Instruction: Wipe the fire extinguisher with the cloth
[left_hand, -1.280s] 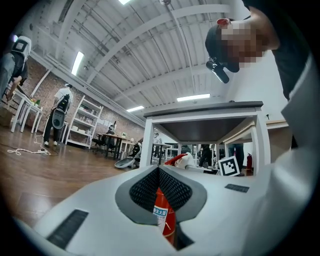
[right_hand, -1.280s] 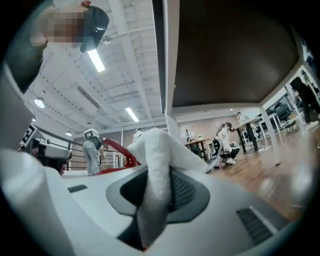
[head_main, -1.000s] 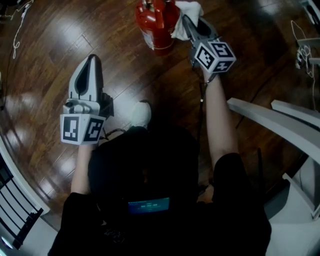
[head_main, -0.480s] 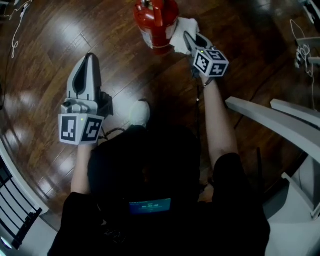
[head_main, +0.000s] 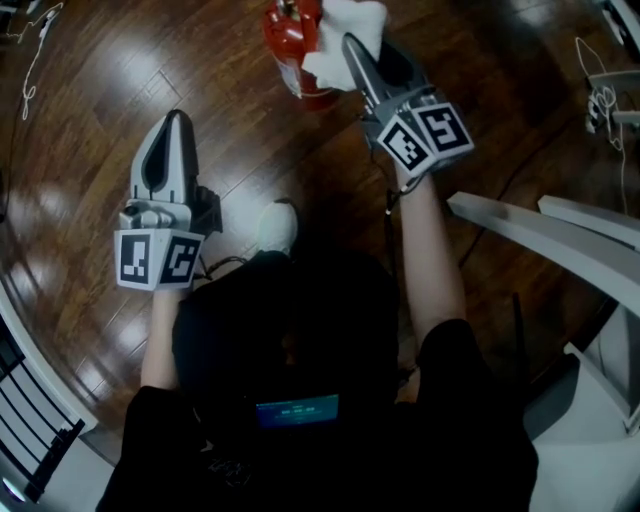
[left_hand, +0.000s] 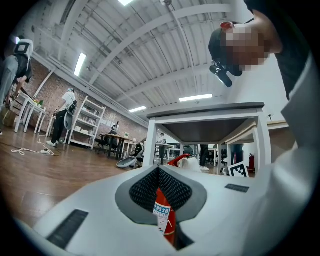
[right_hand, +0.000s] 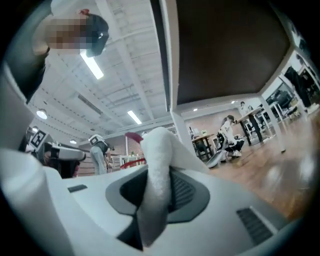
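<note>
Right hand-held gripper (head_main: 352, 45) clamped on bunched cloth (head_main: 345, 22), soft/limp, upper centre by fire extinguisher (head_main: 283, 40) (rigid, prob. heavy, slick); left hand-held gripper (head_main: 177, 118) closed, empty.

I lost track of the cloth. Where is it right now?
At the top centre of the head view, the white cloth is pinched in the right claw, at the right side of the red fire extinguisher.
</note>
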